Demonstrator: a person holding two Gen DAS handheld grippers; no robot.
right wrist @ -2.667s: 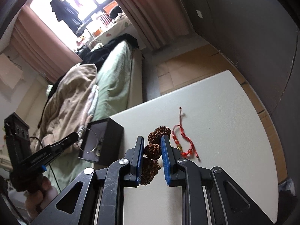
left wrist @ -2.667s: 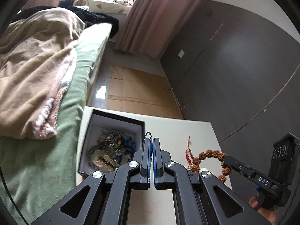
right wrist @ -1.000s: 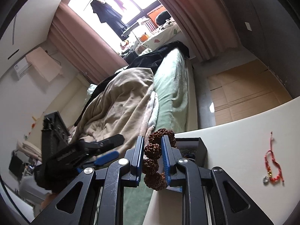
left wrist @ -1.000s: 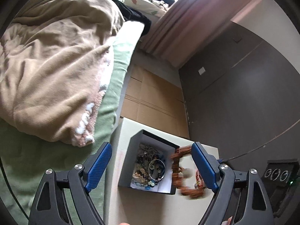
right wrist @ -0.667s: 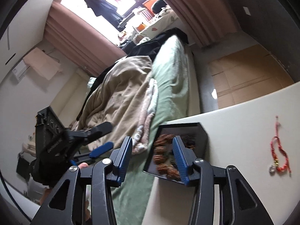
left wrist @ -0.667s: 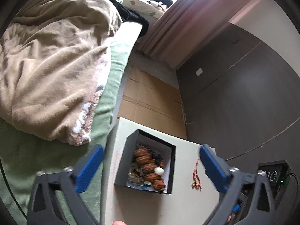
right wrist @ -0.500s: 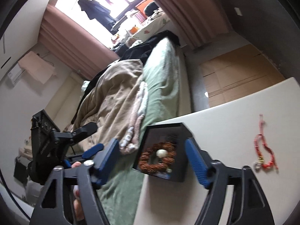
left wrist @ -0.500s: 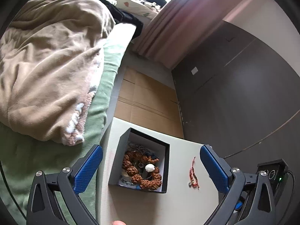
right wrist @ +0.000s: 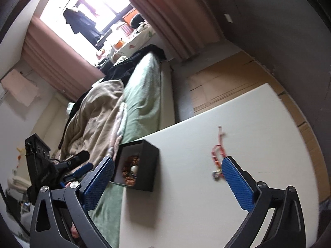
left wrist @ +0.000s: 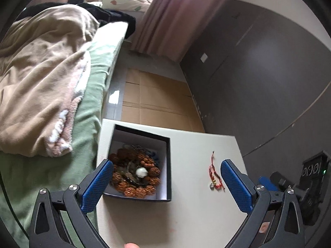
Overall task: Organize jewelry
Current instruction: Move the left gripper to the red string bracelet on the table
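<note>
Red string bracelet (right wrist: 217, 157) on the white table (right wrist: 206, 206), thin and bendy, with a small silver charm and tiny gold beads at the near end; long way pointing from near to far, tail end farthest off; lying just by the right finger of the right gripper (right wrist: 167, 184), so likely the right side's job next; wide open, that gripper, with nothing between its bumpy blue pads (right wrist: 238, 180); wide open too, the left gripper (left wrist: 167, 183), also holding nothing, with the red string bracelet (left wrist: 215, 175) just inside its right pad but a bit ahead.

Next out, the black box (left wrist: 168, 165), square, stiff card, pale inside, no lid on; well apart from the red one, off to the left of it; inside, the brown bead bracelet (left wrist: 135, 175), a ring of big bumpy seeds with one smooth white bead, on top of a tangle of other jewelry too small to tell apart.

Farther off, flat cardboard (left wrist: 153, 99) on the floor; soft tan blanket (left wrist: 41, 72) on the green bed (left wrist: 93, 107); pink curtain (left wrist: 171, 16) at the back.
</note>
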